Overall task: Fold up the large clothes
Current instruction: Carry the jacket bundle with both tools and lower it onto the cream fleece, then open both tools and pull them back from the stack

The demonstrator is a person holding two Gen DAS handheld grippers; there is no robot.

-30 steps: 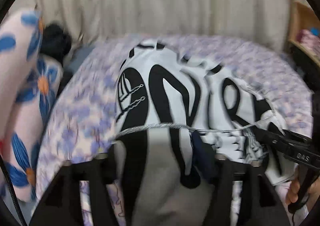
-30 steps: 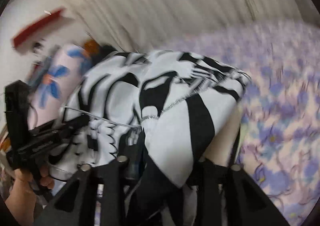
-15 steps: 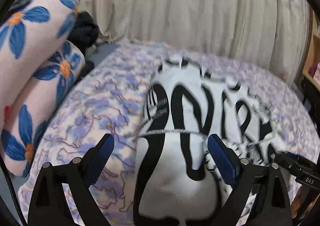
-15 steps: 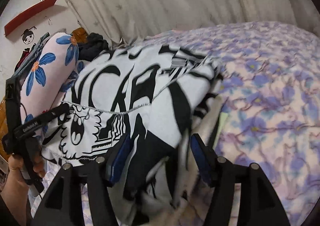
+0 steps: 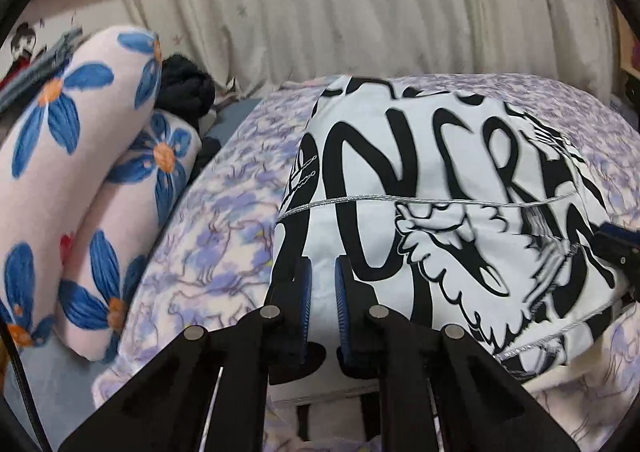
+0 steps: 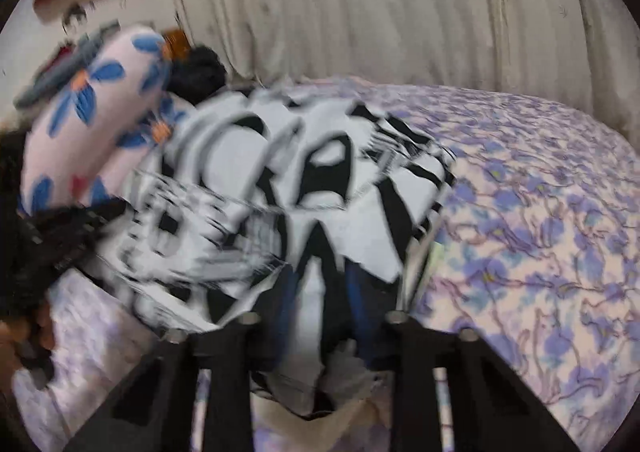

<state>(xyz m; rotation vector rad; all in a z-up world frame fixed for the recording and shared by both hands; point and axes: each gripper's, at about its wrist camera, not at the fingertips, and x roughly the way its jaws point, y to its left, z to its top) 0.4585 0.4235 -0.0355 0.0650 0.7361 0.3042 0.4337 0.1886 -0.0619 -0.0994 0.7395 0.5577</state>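
A white garment with bold black lettering (image 5: pixel 440 171) lies bunched on the flowered bedspread (image 5: pixel 224 236). My left gripper (image 5: pixel 322 284) is at its near left edge, jaws closing, with white cloth pinched between the blue pads. My right gripper (image 6: pixel 322 292) is closing on a fold at the garment's (image 6: pixel 320 171) near right edge, blurred by motion. The right gripper's tip (image 5: pixel 616 248) shows at the far right in the left wrist view. In the right wrist view the left gripper (image 6: pixel 68 228) shows at the far left, a hand (image 6: pixel 24 336) below it.
Two pink pillows with blue flowers (image 5: pixel 80 171) are stacked along the bed's left side, with a dark bundle of clothing (image 5: pixel 184 87) behind them. A pale curtain (image 5: pixel 360 11) hangs behind the bed. Purple bedspread (image 6: pixel 540 211) stretches to the right of the garment.
Half a second ago both grippers stood wide open over the garment's near edge. Both have since closed on the cloth. The right wrist view has blurred with movement.
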